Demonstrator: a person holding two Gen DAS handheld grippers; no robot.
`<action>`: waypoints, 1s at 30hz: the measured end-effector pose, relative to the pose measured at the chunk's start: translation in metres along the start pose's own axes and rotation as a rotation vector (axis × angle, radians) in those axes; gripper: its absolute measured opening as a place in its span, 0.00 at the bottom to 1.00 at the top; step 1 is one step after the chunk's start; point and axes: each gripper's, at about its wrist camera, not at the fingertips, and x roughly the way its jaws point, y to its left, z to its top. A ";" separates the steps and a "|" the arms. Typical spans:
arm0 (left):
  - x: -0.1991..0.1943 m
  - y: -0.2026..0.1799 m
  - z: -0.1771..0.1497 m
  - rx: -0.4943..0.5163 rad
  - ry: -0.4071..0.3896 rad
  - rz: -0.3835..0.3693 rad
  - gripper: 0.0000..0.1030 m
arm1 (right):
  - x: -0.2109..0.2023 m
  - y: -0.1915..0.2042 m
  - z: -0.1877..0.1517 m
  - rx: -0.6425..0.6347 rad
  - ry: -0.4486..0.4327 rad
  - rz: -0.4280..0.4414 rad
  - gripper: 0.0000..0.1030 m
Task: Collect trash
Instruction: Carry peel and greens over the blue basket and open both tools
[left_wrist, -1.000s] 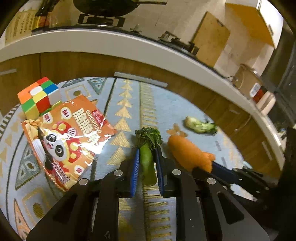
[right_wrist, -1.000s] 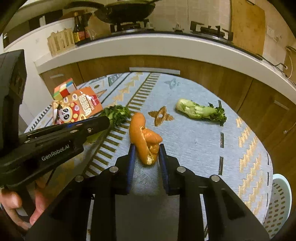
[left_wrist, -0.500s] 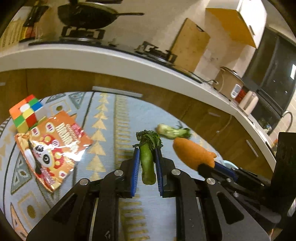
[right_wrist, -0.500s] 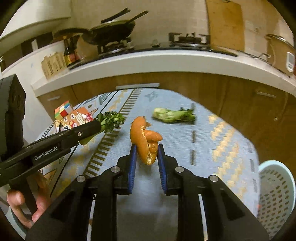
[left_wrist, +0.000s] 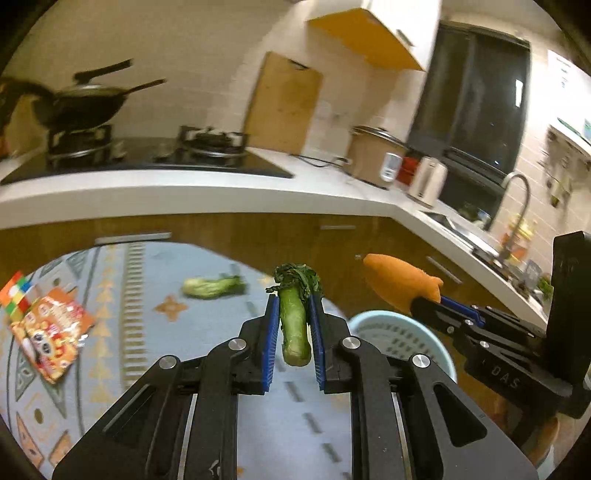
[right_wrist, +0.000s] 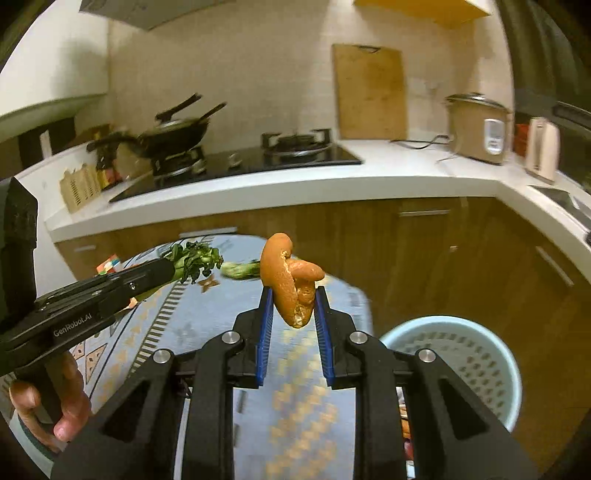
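My left gripper (left_wrist: 292, 314) is shut on a green vegetable stalk (left_wrist: 293, 321) with dark wilted leaves and holds it in the air above the rug. My right gripper (right_wrist: 291, 295) is shut on a curled orange peel (right_wrist: 290, 277), also lifted. The light blue perforated trash basket (right_wrist: 458, 354) stands on the floor at the lower right; in the left wrist view the basket (left_wrist: 399, 332) sits just behind my fingers. A second green vegetable piece (left_wrist: 212, 287) lies on the rug. An orange snack packet (left_wrist: 51, 336) lies at the left.
A patterned grey-blue rug (left_wrist: 155, 325) covers the floor. A coloured puzzle cube (left_wrist: 16, 295) sits beside the packet. Wooden cabinets (right_wrist: 424, 251) under a white counter curve around the back and right. The person's hand (right_wrist: 55, 402) holds the left gripper.
Both grippers have lifted off the rug with the stalk and the peel and swung right; the blue basket has come into view close below them.
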 end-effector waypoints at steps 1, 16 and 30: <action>0.002 -0.011 0.000 0.011 0.005 -0.012 0.14 | -0.007 -0.008 -0.001 0.008 -0.008 -0.014 0.19; 0.065 -0.132 -0.035 0.188 0.165 -0.132 0.14 | -0.063 -0.125 -0.054 0.187 0.035 -0.211 0.19; 0.115 -0.167 -0.061 0.218 0.306 -0.170 0.14 | -0.047 -0.181 -0.088 0.344 0.159 -0.253 0.19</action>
